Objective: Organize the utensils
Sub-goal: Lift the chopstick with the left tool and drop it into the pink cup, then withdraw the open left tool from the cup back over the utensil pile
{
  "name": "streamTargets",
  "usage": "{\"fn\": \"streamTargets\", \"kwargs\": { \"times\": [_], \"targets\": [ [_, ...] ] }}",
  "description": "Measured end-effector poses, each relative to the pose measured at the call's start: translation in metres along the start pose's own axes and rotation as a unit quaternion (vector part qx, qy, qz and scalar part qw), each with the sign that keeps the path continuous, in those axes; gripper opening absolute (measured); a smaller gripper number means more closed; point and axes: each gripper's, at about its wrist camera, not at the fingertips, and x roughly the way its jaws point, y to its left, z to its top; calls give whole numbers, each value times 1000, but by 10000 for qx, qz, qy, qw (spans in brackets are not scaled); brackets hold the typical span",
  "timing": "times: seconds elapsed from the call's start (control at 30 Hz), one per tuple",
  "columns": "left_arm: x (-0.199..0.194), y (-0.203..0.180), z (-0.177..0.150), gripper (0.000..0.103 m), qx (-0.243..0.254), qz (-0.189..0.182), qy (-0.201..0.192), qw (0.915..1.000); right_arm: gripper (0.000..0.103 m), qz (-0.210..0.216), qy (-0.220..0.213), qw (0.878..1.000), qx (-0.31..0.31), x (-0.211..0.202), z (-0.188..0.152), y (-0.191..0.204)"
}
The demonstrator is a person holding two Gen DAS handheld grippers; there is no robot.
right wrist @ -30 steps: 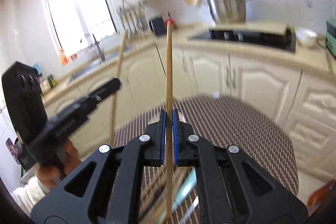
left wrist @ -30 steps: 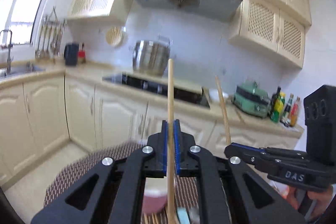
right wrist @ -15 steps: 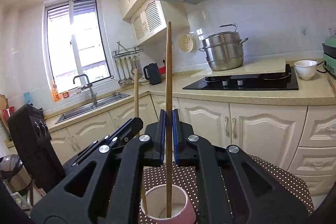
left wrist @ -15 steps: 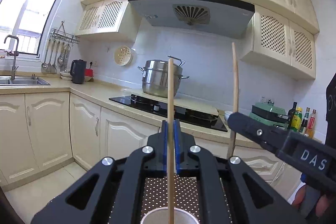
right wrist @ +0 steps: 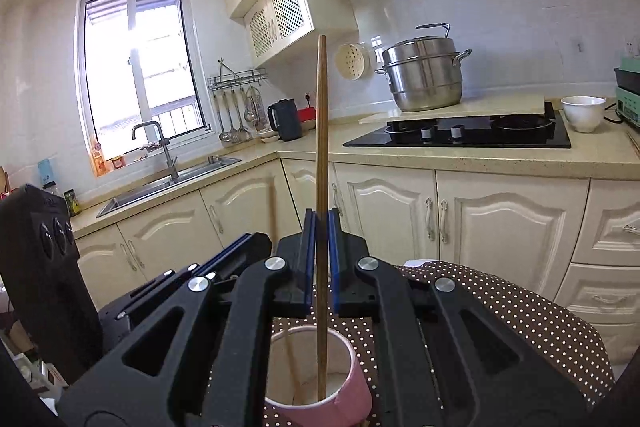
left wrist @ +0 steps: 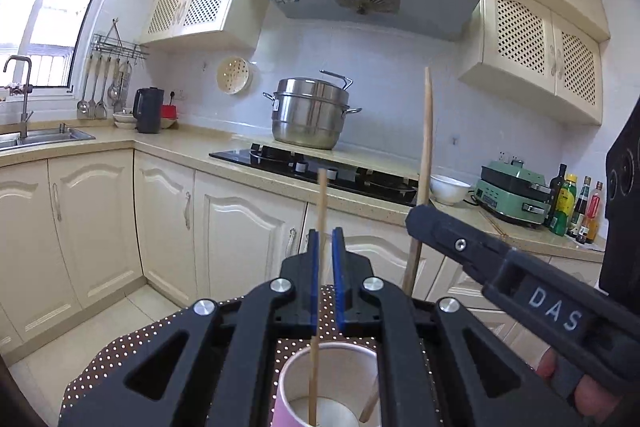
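Standing upright between each gripper's jaws, both chopsticks [left wrist: 318,267] [right wrist: 321,187] dip into the pink cup [right wrist: 320,383]; left jaws [left wrist: 323,255] look released, right jaws [right wrist: 320,243] slackened, barely gripping.

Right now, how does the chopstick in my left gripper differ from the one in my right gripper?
Height: the left chopstick pokes just above the left gripper; the right chopstick rises far above the right gripper. Grip: a gap shows beside the left chopstick, while the right chopstick looks pinched. Both have their lower ends inside the pink cup.
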Motion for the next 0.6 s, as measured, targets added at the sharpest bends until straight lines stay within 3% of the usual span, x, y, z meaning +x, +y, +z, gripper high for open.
{"fn": "streamTargets", "kwargs": {
  "times": [0.03, 0.1, 0.27, 0.33, 0.43, 0.6],
  "targets": [
    [-2, 0, 0, 19, -29, -28, 21, 10000, 7, -11, -2, 10000, 0, -1, -1, 0],
    [-6, 1, 0, 30, -80, 14, -3, 10000, 7, -38, 0, 10000, 14, -4, -3, -1],
    [-19, 3, 2, 45, -163, 4, -13, 9999, 7, -77, 22, 10000, 49, -9, -8, -4],
    [-27, 4, 4, 56, -196, 91, -41, 9998, 7, -72, 38, 9999, 84, -11, -10, -4],
    [-40, 6, 8, 64, -188, 318, -105, 9993, 7, -54, 92, 9999, 97, -13, -14, -3],
    [-56, 10, 8, 70, -4, 831, -46, 9965, 7, -45, 181, 9998, 100, -16, -21, 2]
  ]
}}
